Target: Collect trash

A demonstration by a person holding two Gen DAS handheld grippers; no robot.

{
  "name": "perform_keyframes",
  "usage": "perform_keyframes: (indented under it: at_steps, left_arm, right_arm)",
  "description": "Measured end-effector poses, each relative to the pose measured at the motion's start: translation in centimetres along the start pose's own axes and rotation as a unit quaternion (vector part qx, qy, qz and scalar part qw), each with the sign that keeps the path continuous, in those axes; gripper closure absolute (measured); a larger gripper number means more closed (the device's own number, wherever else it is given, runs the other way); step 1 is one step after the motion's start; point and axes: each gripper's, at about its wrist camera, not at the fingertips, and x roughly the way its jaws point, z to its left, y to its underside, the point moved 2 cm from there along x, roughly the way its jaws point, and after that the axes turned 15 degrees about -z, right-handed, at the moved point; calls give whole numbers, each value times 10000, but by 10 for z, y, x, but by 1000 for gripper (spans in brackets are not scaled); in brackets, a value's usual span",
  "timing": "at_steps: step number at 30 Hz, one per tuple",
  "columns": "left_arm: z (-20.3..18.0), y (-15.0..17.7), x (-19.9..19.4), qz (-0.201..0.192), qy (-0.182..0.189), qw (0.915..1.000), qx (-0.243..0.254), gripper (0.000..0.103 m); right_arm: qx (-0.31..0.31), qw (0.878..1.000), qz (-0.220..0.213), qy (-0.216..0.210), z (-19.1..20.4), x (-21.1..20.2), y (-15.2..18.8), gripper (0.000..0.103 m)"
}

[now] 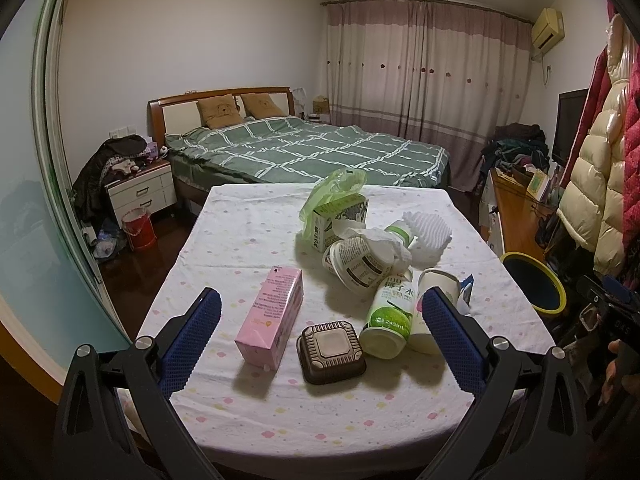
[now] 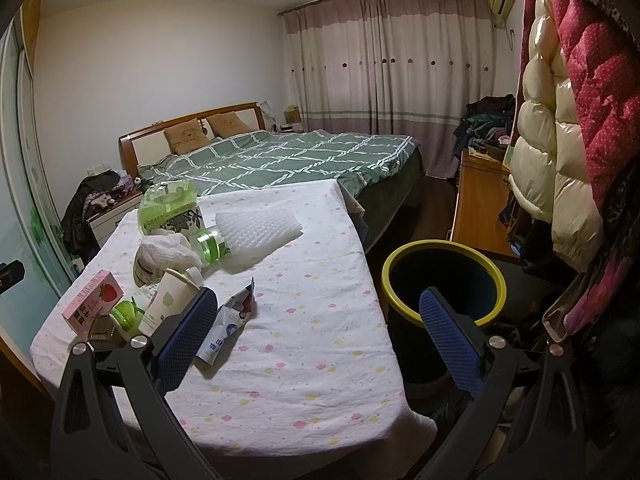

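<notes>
Trash lies on a table with a white flowered cloth: a pink carton, a brown plastic tray, a green coconut-water bottle, a white cup, a paper tub, a green-white carton under a green bag, and white foam netting. My left gripper is open above the tray and carton. My right gripper is open over the table's right edge, between a blue-white wrapper and the yellow-rimmed bin.
The bin stands on the floor right of the table. A bed with a green checked cover lies behind. Jackets hang at the right, a wooden desk behind the bin. A nightstand and red bucket stand at left.
</notes>
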Motion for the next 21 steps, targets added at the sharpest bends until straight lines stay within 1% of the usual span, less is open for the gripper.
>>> perform_keyframes:
  at_steps: [21]
  left_arm:
    - [-2,4,4,31,17,10000,2,4]
  right_arm:
    - [19,10000,55,1,-2,4,0,6]
